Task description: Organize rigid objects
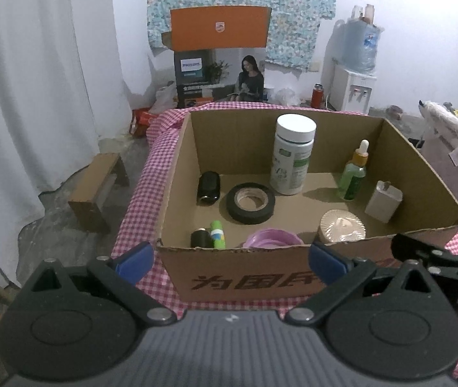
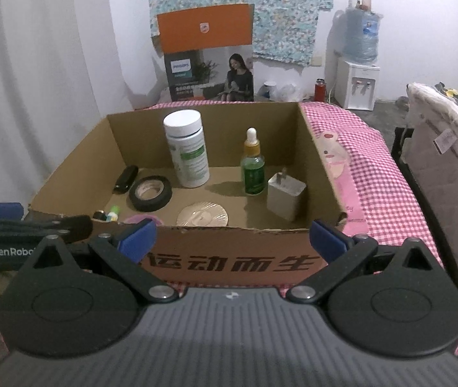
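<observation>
An open cardboard box [image 1: 254, 277] [image 2: 229, 258] stands on a pink checked tablecloth [image 1: 145, 200]. Inside it are a white pill bottle [image 1: 293, 158] [image 2: 187, 151], a green dropper bottle [image 1: 353, 174] [image 2: 253, 167], a black tape roll [image 1: 250, 202] [image 2: 150, 193], a white charger [image 1: 383, 200] [image 2: 285, 195], a black case [image 1: 209, 187] [image 2: 125, 179], a round beige lid [image 1: 341, 225] [image 2: 202, 214], a pink lid [image 1: 272, 238], a green tube [image 1: 217, 233] and a small black cylinder [image 1: 200, 238]. My left gripper [image 1: 230, 261] and right gripper [image 2: 232, 237] are open and empty before the box's near wall.
A Philips carton [image 1: 219, 61] stands behind the table. A water dispenser [image 1: 354, 74] and a red flask [image 1: 317, 94] are at the back right. A low cardboard stool [image 1: 100, 190] sits on the floor at left. A padded chair [image 2: 448, 167] is at the right.
</observation>
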`<state>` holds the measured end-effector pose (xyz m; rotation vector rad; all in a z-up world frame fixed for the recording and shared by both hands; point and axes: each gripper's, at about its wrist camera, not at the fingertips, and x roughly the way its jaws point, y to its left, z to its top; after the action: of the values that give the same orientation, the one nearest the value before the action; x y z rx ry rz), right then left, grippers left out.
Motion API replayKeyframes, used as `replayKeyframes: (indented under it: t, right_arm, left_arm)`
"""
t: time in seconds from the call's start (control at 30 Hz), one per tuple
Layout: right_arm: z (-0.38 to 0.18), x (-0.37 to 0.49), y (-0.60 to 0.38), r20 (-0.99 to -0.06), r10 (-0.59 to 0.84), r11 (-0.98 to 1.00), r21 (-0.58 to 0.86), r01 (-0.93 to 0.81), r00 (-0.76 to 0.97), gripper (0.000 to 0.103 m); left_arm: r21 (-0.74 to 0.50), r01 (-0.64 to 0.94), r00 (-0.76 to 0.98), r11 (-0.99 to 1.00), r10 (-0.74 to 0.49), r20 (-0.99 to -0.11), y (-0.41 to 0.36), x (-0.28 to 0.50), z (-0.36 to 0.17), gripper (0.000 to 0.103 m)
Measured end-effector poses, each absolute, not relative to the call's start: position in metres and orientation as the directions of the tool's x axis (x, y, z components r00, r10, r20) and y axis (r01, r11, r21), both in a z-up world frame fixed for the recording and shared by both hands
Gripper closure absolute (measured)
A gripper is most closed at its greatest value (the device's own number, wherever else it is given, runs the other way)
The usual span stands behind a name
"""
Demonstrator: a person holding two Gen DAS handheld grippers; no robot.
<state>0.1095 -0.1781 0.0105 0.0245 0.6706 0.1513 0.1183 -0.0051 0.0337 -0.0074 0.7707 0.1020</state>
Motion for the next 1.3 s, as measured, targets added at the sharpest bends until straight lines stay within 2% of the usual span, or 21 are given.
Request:
replayKeyframes:
  t: [1.3]
  right_arm:
    - [0.0079,0.1097,-0.1812,-0.630,0.136,0.990,0.064,-0.124,0.764,0.001]
  left_arm:
    - [0.043,-0.090,0.700,0.995,0.094,-0.708,-0.0083,0.1174,0.0345,0.001]
